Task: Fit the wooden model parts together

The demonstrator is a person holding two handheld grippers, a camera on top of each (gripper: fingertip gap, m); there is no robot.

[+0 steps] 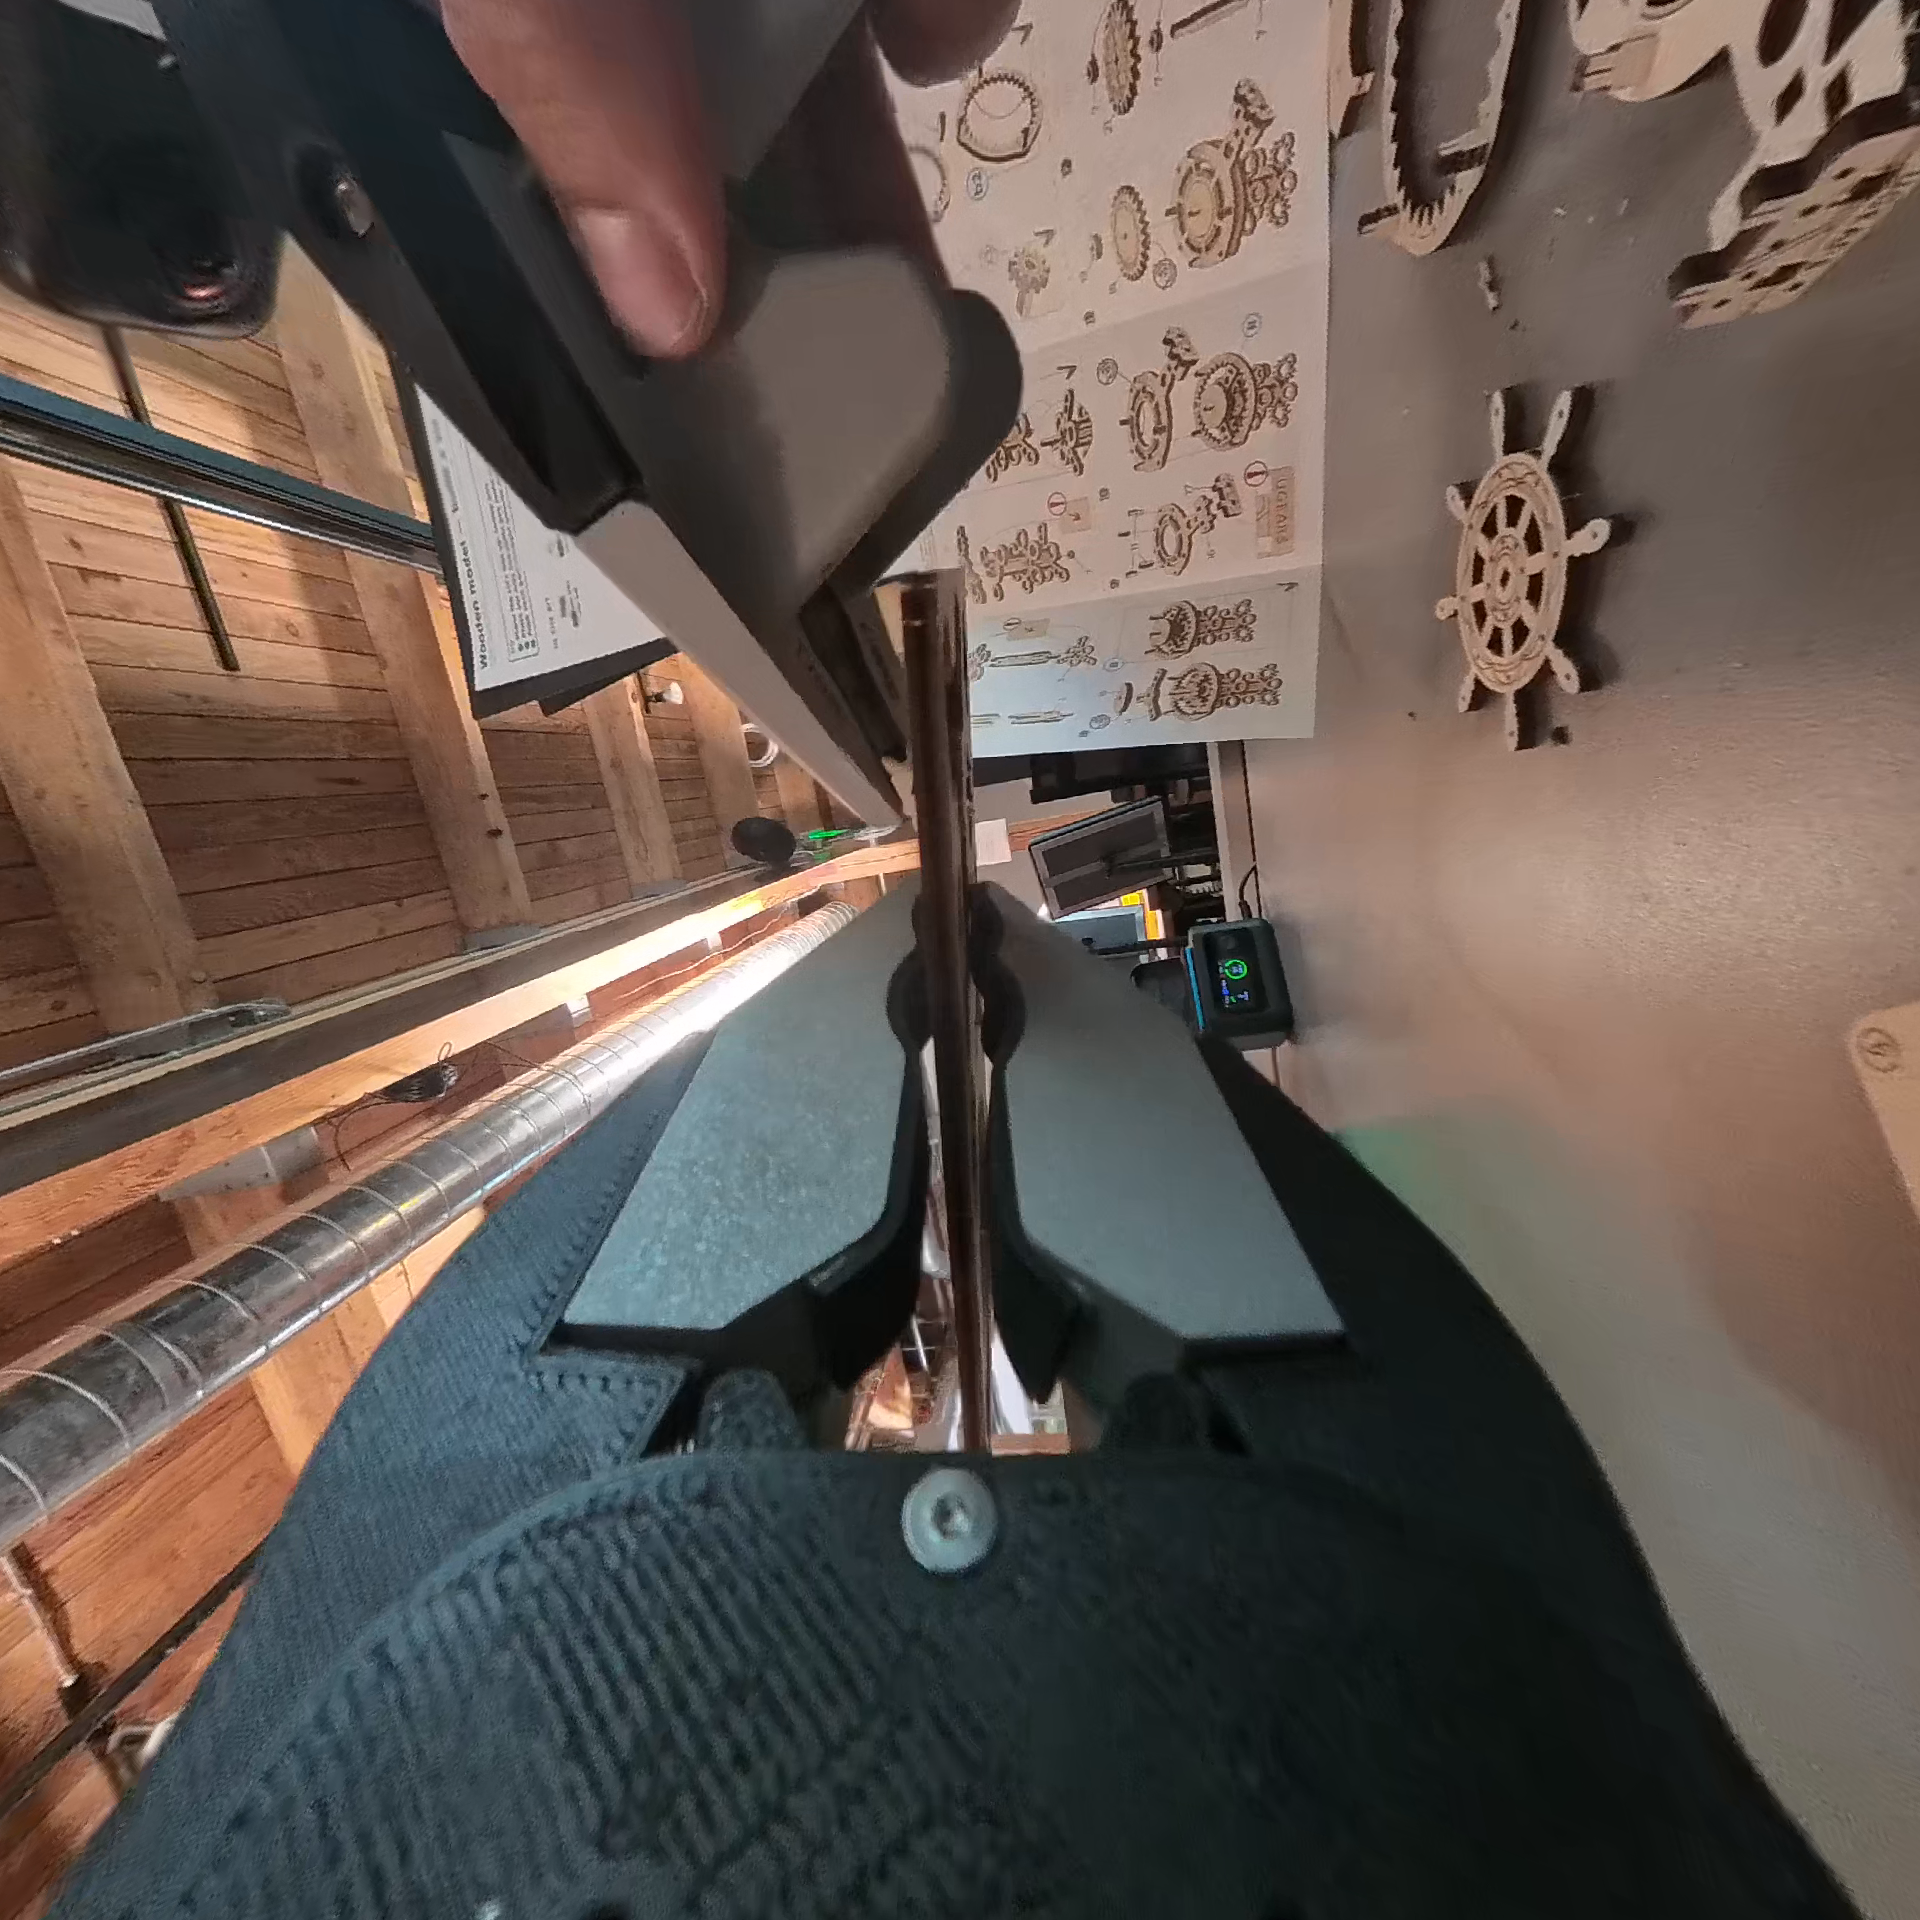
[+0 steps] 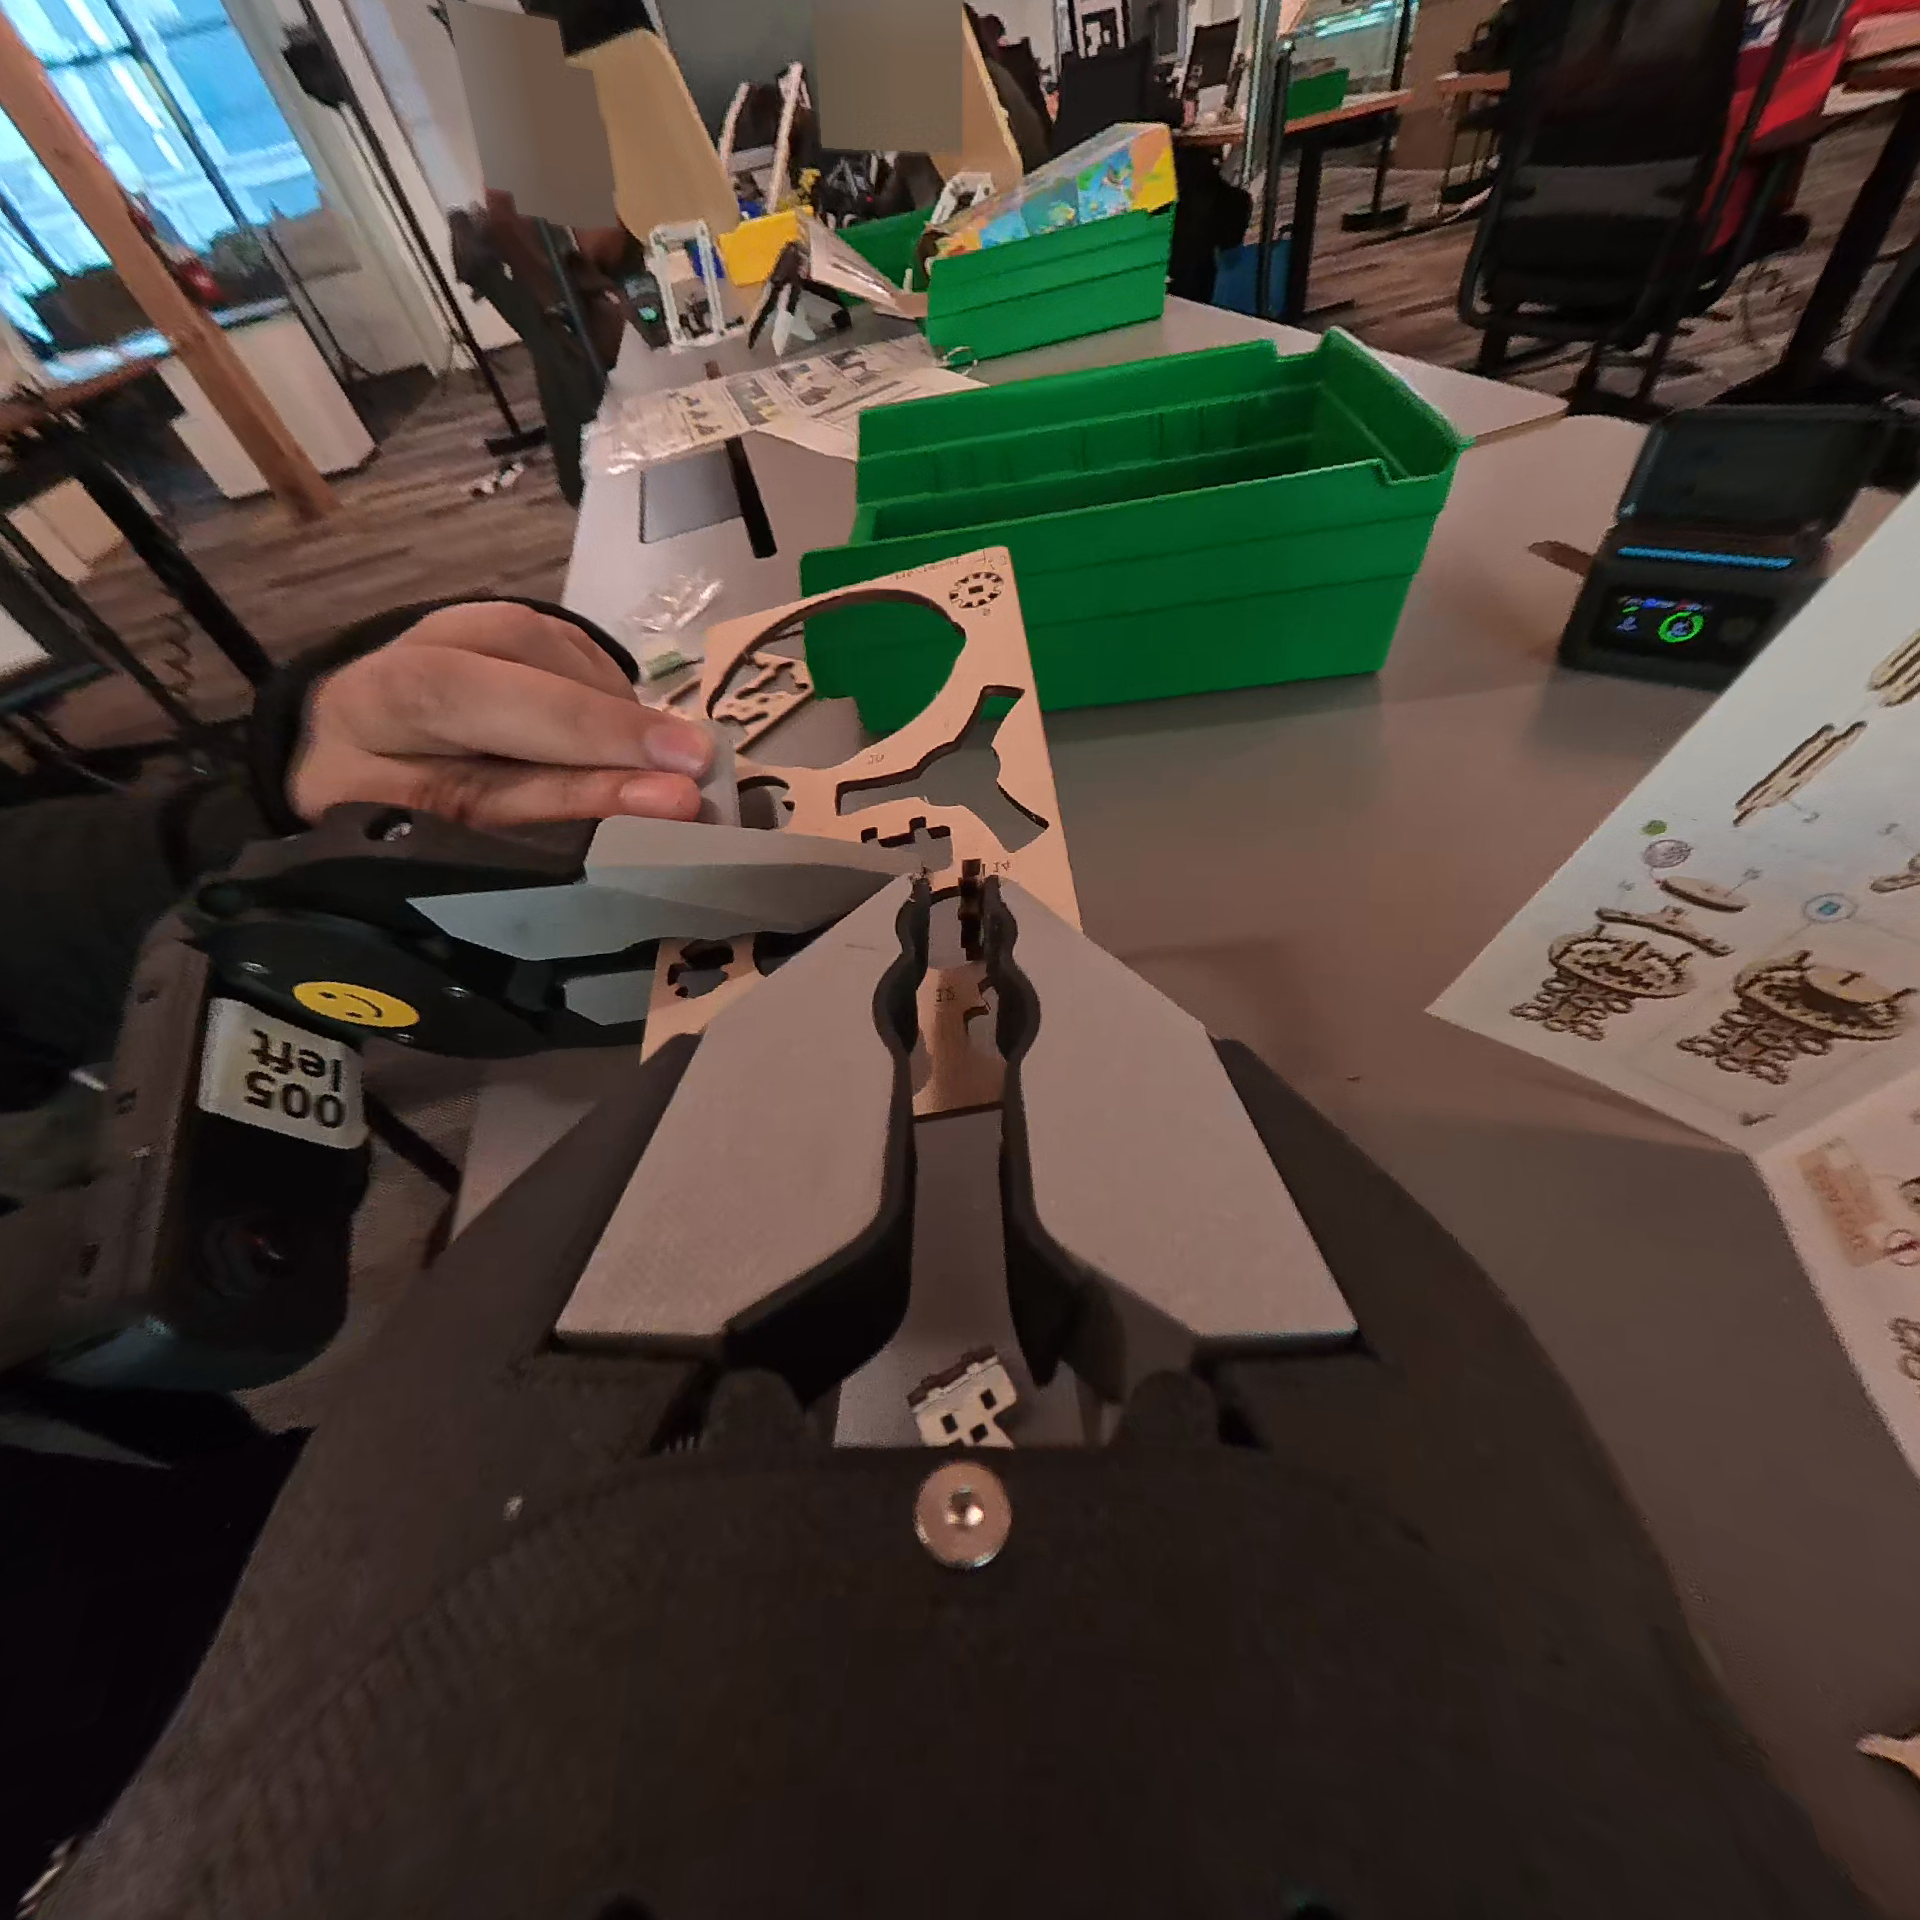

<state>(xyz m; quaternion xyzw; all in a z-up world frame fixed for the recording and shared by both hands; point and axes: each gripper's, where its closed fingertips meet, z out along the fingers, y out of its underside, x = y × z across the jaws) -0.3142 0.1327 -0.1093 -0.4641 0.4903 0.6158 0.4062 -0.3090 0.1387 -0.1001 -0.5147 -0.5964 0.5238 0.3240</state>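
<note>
Plywood sheet (image 2: 883, 727) of laser-cut model parts, many cut-outs already empty, held up off the grey table (image 2: 1299, 831) between both tools. Left tool (image 1: 945, 935) pinches the sheet, seen edge-on in its own view as a thin dark line running between the two fingers; in the right wrist view it comes in from the left, a hand (image 2: 468, 717) on top of it, fingertips near the sheet. Right tool (image 2: 951, 914) has its fingers nearly closed at the sheet's lower edge, a small dark notched piece (image 2: 971, 914) between the tips; whether they actually clamp it, cannot tell. Small loose wooden part (image 2: 961, 1397) lies on the table under the right tool. Green bins (image 2: 1143, 540) stand behind the sheet, a dark device with a lit screen (image 2: 1704, 582) to the right of them. Instruction sheet (image 2: 1714, 935) spread on the table at right. In the left wrist view: wooden ship's wheel (image 1: 1517, 566) and toothed ring parts (image 1: 1444, 125) lie on the table near the instructions.
</note>
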